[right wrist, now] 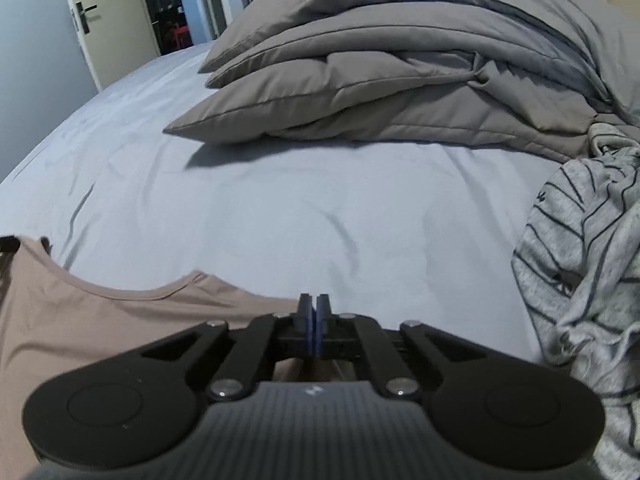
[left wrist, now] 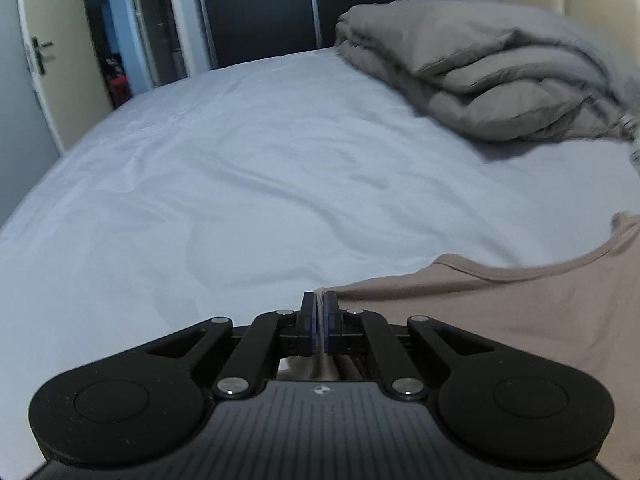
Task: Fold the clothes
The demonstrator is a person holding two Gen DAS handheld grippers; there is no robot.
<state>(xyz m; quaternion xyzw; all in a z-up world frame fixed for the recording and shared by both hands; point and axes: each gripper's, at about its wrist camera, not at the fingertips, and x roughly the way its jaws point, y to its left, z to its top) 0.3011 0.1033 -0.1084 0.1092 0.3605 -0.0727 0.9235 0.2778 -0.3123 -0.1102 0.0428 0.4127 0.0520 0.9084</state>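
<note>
The beige top (left wrist: 520,304) lay on the pale blue bed sheet (left wrist: 240,168) at the near edge of the bed, directly in front of both grippers. Its scooped neckline faced away from the grippers, toward the far side of the bed. The edge held between the two grippers ran left to right across both views; whether this was the garment's long axis could not be determined, since the lower part of the garment was hidden beneath the gripper bodies.

The fabric was a plain, smooth, pinkish beige with a narrow stitched band along the neckline curve. It sat mostly flat, with shallow ripples near the shoulder sections.

The left gripper (left wrist: 319,300) had its fingers pressed together on the left shoulder corner of the top, with a thin strip of cloth visible between the pads. The right gripper (right wrist: 314,302) had its fingers closed at the right shoulder edge of the top (right wrist: 100,320); fabric was visible below the pads, but the pinch itself was not clearly shown.

A grey duvet (right wrist: 400,72) was piled in folds on the far part of the bed. A grey striped garment (right wrist: 588,248) lay crumpled to the right, apart from the beige top. A cream door (left wrist: 60,72) stood open at the far left.
</note>
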